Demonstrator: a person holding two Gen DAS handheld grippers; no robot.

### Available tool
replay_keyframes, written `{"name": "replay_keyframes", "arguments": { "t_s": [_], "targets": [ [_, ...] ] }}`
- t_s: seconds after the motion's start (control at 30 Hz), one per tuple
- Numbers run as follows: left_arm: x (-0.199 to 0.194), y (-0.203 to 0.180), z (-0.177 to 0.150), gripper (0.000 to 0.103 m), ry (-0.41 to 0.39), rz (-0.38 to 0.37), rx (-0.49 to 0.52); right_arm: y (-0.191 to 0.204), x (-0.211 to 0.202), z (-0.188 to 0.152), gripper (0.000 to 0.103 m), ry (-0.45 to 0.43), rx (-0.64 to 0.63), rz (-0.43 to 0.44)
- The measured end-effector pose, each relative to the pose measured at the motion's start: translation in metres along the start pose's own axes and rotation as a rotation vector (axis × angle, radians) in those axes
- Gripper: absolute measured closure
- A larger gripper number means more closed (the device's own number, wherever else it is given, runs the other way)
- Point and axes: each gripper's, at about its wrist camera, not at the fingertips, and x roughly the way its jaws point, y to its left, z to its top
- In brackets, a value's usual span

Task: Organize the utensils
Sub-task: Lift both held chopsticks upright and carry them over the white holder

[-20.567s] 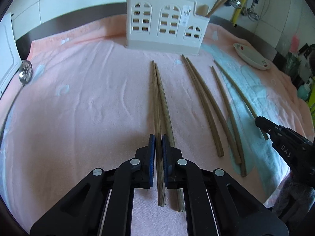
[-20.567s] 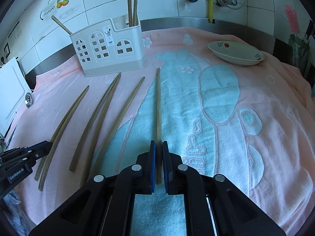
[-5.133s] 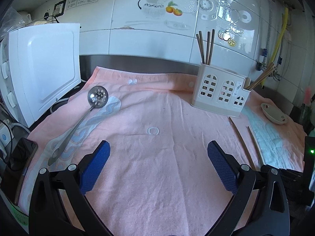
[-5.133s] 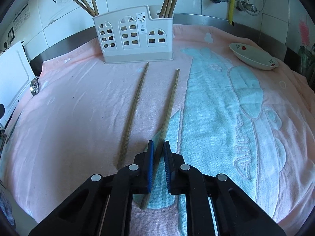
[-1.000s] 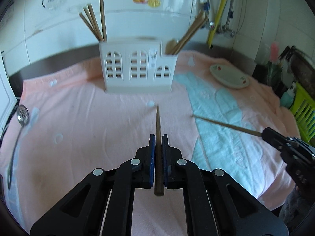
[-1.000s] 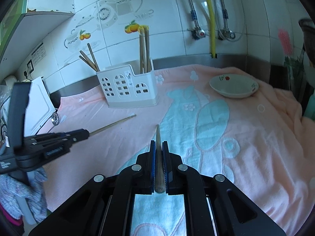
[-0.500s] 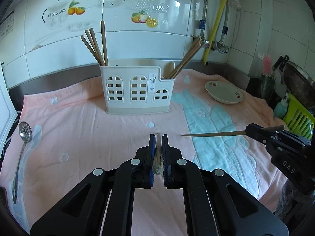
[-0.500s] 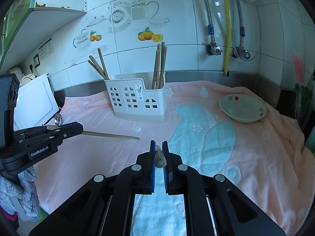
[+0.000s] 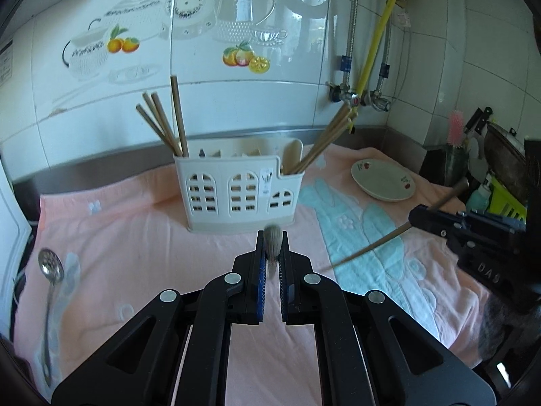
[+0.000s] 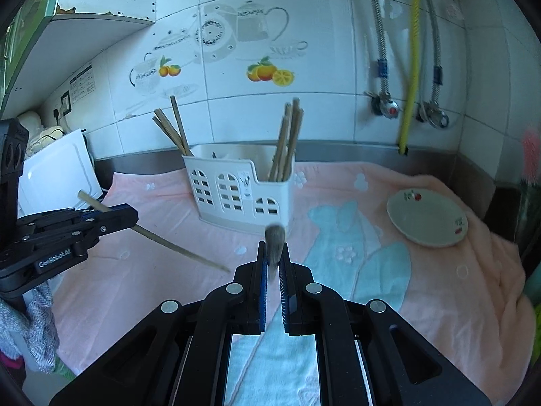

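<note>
Left wrist view: the left gripper (image 9: pixel 271 253) has its blue-padded fingers (image 9: pixel 259 270) clamped on a brown wooden chopstick (image 9: pixel 271 241), seen end-on and blurred, lifted clear of the pink and light-blue towel (image 9: pixel 135 250) that covers the surface. Beyond it, toward the back edge of the surface, stands a white plastic utensil holder with arched cut-out windows (image 9: pixel 236 196); brown chopsticks lean in its left end compartment (image 9: pixel 165 125) and more in its right end compartment (image 9: pixel 329 135). A metal slotted spoon (image 9: pixel 50 270) lies near the left edge, and a shallow white dish with red print (image 9: pixel 383 182) sits toward the back right corner. At the right, the right gripper (image 9: pixel 416 218) grips a second wooden chopstick (image 9: pixel 368 248) that slants down to the left.

Right wrist view: the right gripper (image 10: pixel 273 253) is likewise shut on its chopstick (image 10: pixel 274 242), held in the air. The holder (image 10: pixel 243 196) stands behind, the dish (image 10: pixel 426 223) to the right. At the left edge the left gripper (image 10: pixel 130 218) holds its chopstick (image 10: pixel 175 247) above the towel (image 10: pixel 389 270).
</note>
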Motion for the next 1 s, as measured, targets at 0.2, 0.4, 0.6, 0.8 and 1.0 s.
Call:
{"name": "replay_keyframes", "arguments": {
  "t_s": [0.2, 0.4, 0.6, 0.8, 1.0],
  "targets": [
    [-0.003, 0.013, 0.028, 0.097, -0.012, 0.000, 0.005, 0.005, -0.007, 0.038, 0.097, 0.022, -0.061, 0.045],
    [-0.009, 0.017, 0.059, 0.097, -0.041, 0.023, 0.042, 0.014, -0.012, 0.074, 0.097, 0.033, -0.109, 0.082],
    [-0.017, 0.021, 0.103, 0.097, -0.108, 0.036, 0.055, 0.022, -0.011, 0.110, 0.097, -0.001, -0.153, 0.074],
    [-0.018, 0.023, 0.144, 0.097, -0.170, 0.072, 0.079, 0.022, -0.001, 0.143, 0.097, -0.034, -0.143, 0.067],
    [-0.010, 0.026, 0.178, 0.097, -0.228, 0.106, 0.095, 0.020, 0.018, 0.168, 0.097, -0.041, -0.129, 0.045]
  ]
}}
